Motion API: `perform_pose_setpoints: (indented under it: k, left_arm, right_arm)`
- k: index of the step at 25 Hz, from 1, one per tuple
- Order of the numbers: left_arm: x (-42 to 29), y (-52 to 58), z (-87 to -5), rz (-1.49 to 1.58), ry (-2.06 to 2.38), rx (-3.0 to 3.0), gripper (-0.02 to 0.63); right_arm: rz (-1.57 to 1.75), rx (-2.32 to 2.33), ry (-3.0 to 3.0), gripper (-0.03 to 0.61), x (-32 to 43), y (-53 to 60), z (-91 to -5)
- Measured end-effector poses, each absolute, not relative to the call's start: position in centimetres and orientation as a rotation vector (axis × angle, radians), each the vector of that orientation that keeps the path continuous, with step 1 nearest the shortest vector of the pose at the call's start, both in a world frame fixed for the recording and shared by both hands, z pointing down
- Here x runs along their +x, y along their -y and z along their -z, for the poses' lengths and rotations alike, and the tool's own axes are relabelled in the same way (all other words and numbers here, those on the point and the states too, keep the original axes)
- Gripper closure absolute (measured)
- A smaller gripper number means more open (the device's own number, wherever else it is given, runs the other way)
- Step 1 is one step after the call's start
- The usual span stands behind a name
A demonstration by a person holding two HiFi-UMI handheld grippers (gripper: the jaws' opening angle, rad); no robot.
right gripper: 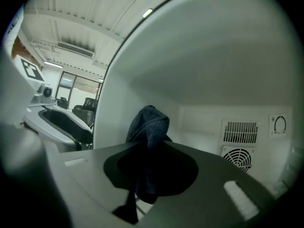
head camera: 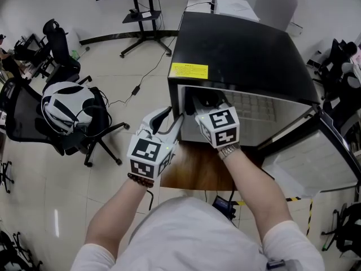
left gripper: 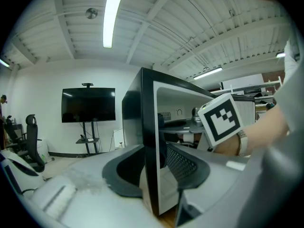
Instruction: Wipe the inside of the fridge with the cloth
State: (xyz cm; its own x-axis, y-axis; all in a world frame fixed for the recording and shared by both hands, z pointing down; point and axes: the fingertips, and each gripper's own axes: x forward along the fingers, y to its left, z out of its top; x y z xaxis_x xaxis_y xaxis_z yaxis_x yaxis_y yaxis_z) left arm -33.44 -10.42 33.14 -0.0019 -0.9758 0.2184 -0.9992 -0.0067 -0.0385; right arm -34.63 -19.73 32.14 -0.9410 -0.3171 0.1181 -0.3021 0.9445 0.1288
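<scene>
The right hand-held gripper (right gripper: 148, 151), jaws narrowed on a bunched dark blue cloth (right gripper: 149, 122), reaches inside the open fridge (head camera: 242, 55), close to its left inner wall. The left hand-held gripper (left gripper: 154, 175) clamps the cabinet's front edge. Wiping appears barely under way, and most of the white interior seemingly remains to be wiped.

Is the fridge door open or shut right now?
Open. The door stands swung out beside the fridge; the white inside shows, and the right gripper holds the cloth in there.
</scene>
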Motion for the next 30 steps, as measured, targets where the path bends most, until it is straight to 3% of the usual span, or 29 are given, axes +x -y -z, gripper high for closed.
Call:
perform_pose_setpoints:
  k: [30]
  left_arm:
    - [-33.5, 10.3, -33.2, -0.346, 2.108, 2.140, 0.476]
  right_arm:
    - [0.036, 0.833, 2.846, 0.525, -38.8, 28.8, -33.6]
